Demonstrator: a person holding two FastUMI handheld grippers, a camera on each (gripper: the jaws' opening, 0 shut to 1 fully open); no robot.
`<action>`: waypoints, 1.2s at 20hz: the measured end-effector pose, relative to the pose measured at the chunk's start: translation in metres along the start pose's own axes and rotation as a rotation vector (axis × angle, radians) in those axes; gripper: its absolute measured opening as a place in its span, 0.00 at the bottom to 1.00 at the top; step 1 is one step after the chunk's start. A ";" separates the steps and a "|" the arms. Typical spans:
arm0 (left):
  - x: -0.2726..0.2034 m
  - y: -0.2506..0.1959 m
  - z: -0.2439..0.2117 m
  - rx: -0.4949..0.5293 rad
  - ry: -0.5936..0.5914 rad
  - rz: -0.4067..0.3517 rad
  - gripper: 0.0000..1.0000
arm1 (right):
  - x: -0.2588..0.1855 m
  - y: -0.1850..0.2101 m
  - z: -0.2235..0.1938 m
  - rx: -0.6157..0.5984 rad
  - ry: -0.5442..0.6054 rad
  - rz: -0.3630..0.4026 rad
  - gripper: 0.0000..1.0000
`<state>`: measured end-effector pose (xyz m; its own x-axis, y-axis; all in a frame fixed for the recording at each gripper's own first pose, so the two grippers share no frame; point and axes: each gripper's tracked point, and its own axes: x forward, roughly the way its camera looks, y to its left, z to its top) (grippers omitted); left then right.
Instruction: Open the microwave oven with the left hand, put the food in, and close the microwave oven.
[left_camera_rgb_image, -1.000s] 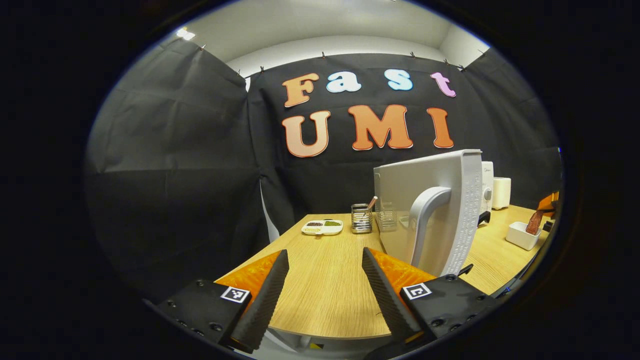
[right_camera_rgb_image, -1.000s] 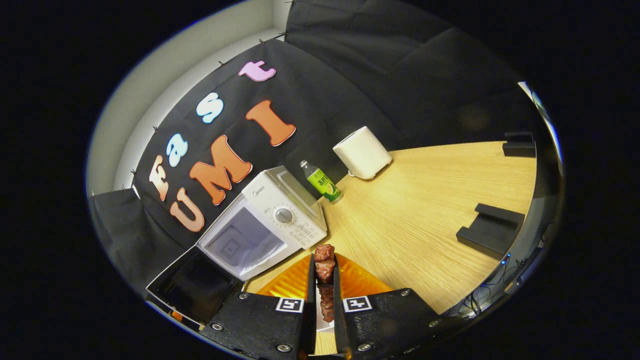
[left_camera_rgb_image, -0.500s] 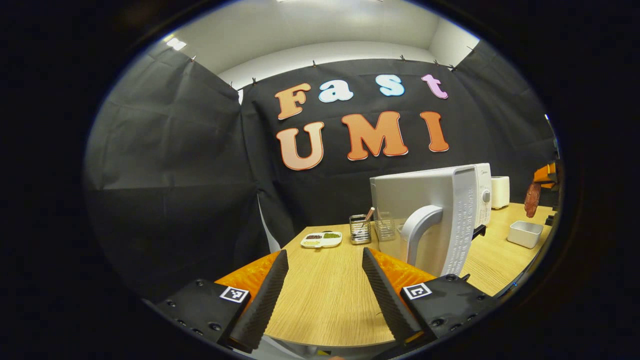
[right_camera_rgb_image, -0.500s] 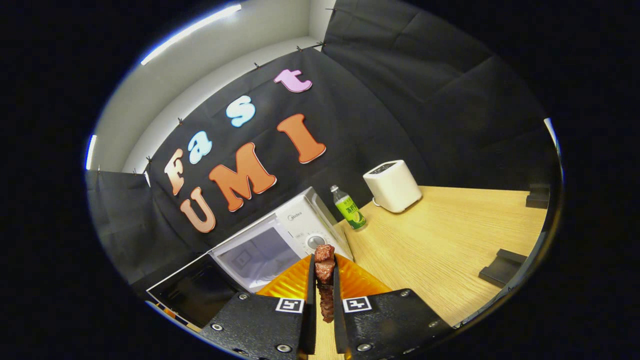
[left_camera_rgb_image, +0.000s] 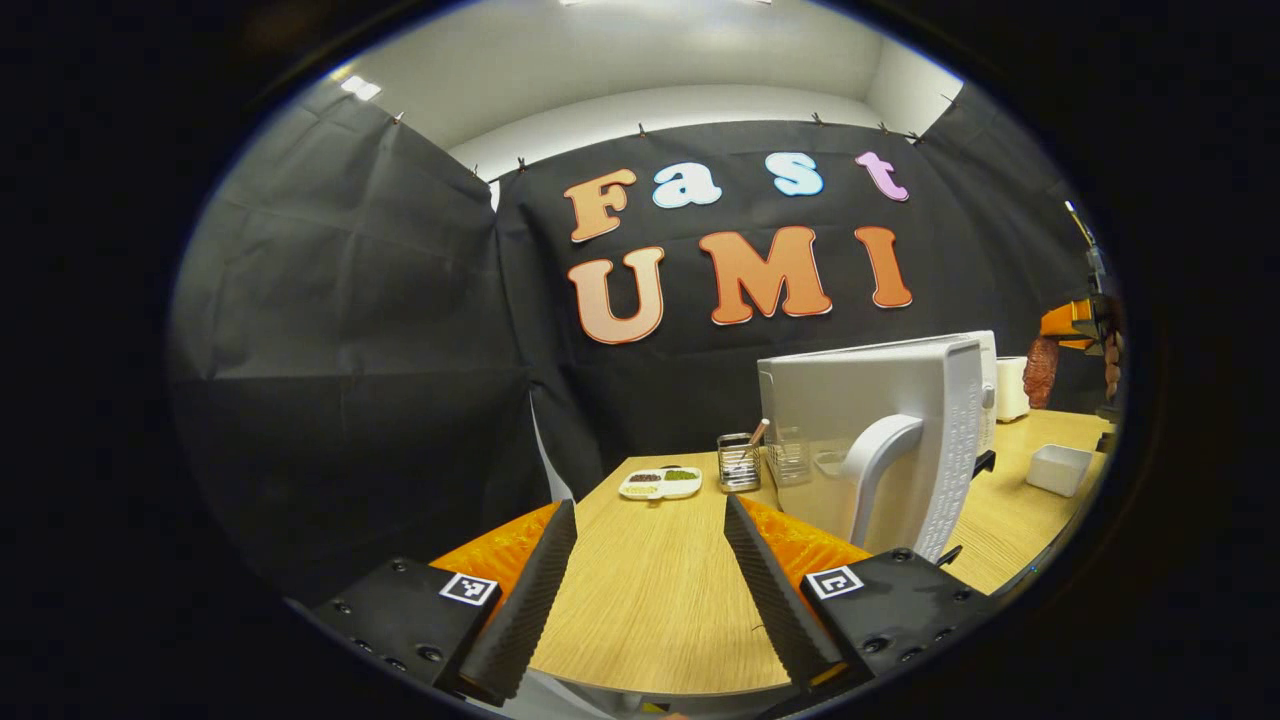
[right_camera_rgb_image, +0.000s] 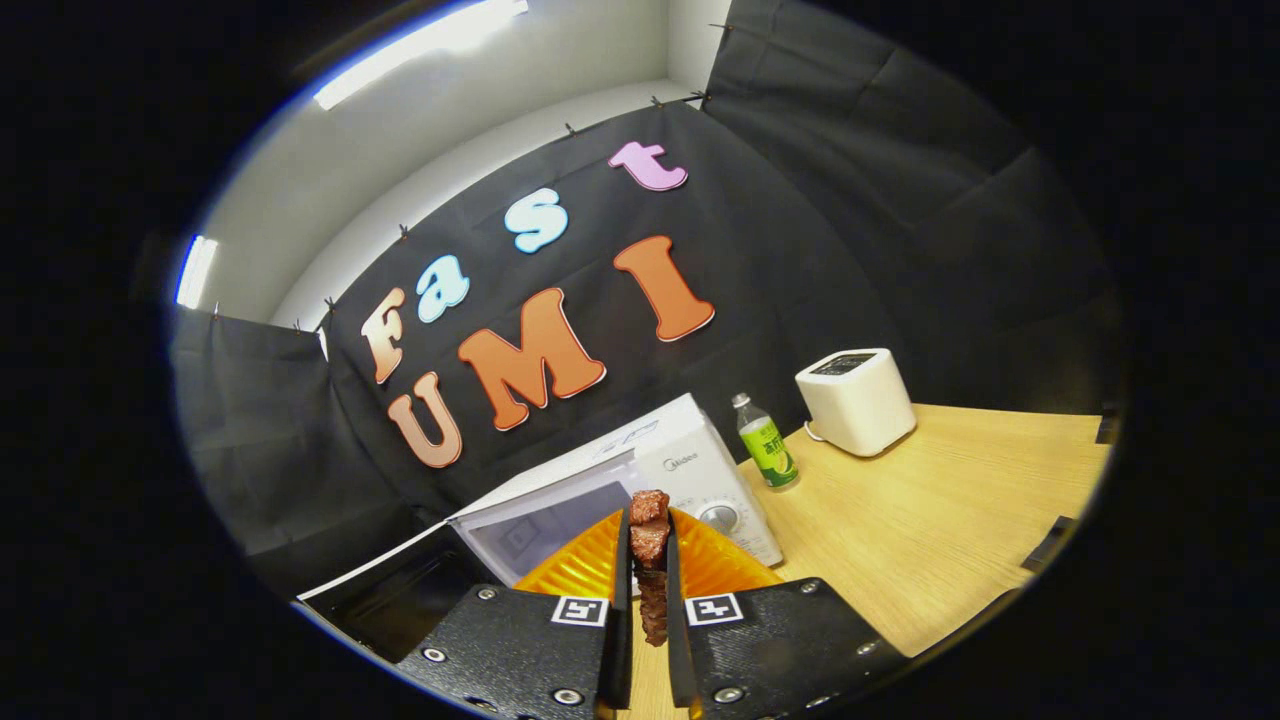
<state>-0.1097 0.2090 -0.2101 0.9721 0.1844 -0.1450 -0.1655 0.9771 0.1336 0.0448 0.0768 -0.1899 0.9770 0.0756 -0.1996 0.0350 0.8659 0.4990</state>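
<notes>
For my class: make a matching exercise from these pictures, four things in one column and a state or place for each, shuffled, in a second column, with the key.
1. microwave door
2. meat
3. green bottle
4. left gripper

a. open, holding nothing
b. swung open
c. clamped between the right gripper's fingers
d. standing between microwave and toaster

Pairs: 1-b, 2-c, 3-d, 4-a

A mock kitchen booth: black cloth walls (left_camera_rgb_image: 350, 330) around a wooden table (right_camera_rgb_image: 930, 520) with microwave (right_camera_rgb_image: 690, 475) and toaster (right_camera_rgb_image: 855, 400).
</notes>
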 end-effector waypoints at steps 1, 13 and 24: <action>0.001 0.002 0.001 0.002 0.000 0.003 0.96 | 0.007 0.007 -0.002 -0.004 -0.002 0.006 0.14; 0.026 0.028 -0.019 -0.017 0.041 0.029 0.96 | 0.088 0.063 -0.053 0.013 -0.046 0.037 0.14; 0.049 0.052 -0.038 -0.046 0.082 0.064 1.00 | 0.181 0.078 -0.107 0.245 -0.093 -0.055 0.14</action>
<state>-0.0770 0.2734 -0.2477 0.9428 0.2525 -0.2178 -0.2358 0.9666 0.1001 0.2021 0.2107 -0.2772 0.9870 -0.0239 -0.1591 0.1273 0.7208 0.6814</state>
